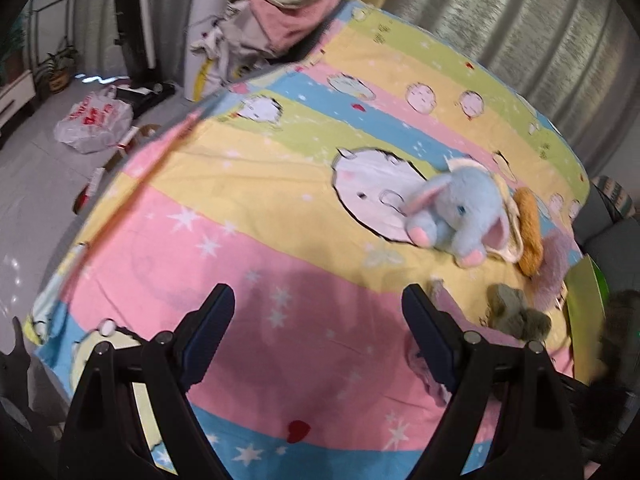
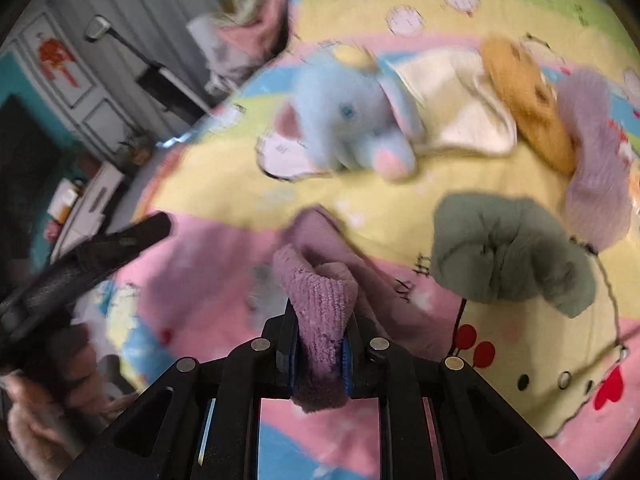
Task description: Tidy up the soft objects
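My right gripper is shut on a purple knitted sock and holds it just above the bed sheet. A blue plush elephant lies beyond it, next to a cream cloth, an orange plush cookie and a lilac fuzzy cloth. A grey-green bundle lies to the right. My left gripper is open and empty over the striped sheet; the elephant, cookie and grey-green bundle are to its right.
A heap of pink and grey clothes sits at the bed's far corner. A white plastic bag and small boxes lie on the floor to the left. A grey curtain hangs behind the bed.
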`<state>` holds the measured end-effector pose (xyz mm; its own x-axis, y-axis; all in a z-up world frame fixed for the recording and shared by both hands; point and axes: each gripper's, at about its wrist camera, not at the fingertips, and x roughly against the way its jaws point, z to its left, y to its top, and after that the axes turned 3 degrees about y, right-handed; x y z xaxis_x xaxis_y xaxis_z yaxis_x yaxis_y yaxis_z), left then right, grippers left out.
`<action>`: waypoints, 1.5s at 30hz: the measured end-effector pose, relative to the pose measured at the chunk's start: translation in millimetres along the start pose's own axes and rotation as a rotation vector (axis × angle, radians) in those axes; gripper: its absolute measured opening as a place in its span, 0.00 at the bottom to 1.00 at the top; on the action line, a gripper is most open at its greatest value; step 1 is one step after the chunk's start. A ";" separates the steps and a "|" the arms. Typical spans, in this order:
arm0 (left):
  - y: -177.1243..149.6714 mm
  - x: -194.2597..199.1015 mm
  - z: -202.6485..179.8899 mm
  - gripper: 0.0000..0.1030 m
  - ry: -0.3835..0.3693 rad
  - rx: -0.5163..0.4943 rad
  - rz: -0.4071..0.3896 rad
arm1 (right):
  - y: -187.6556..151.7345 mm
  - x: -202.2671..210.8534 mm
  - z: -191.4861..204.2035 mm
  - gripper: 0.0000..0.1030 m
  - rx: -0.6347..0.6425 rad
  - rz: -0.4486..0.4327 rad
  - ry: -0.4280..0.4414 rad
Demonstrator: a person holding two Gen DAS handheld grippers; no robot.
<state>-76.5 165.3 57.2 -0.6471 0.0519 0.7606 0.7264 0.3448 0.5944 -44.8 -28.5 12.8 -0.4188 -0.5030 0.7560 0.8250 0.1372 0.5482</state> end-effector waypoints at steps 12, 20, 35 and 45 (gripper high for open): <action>-9.6 -8.8 -23.6 0.83 -0.206 -0.073 0.111 | 11.3 60.5 -15.9 0.82 -0.026 -0.086 -0.033; -29.1 -13.4 -63.6 0.85 -0.272 -0.222 0.167 | 9.5 72.1 -40.1 0.82 -0.161 -0.066 0.048; -49.1 -32.2 -94.8 0.82 -0.251 -0.300 0.214 | -0.8 19.3 -43.5 0.69 -0.229 0.055 0.132; -52.8 -31.0 -107.1 0.43 -0.306 -0.297 0.221 | -1.7 11.3 -44.2 0.52 -0.211 0.057 0.112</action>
<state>-70.0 45.1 30.1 -0.4760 0.3831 0.7916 0.8600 0.0142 0.5102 -34.1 -72.1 4.6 -0.3338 -0.5928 0.7329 0.9122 -0.0071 0.4098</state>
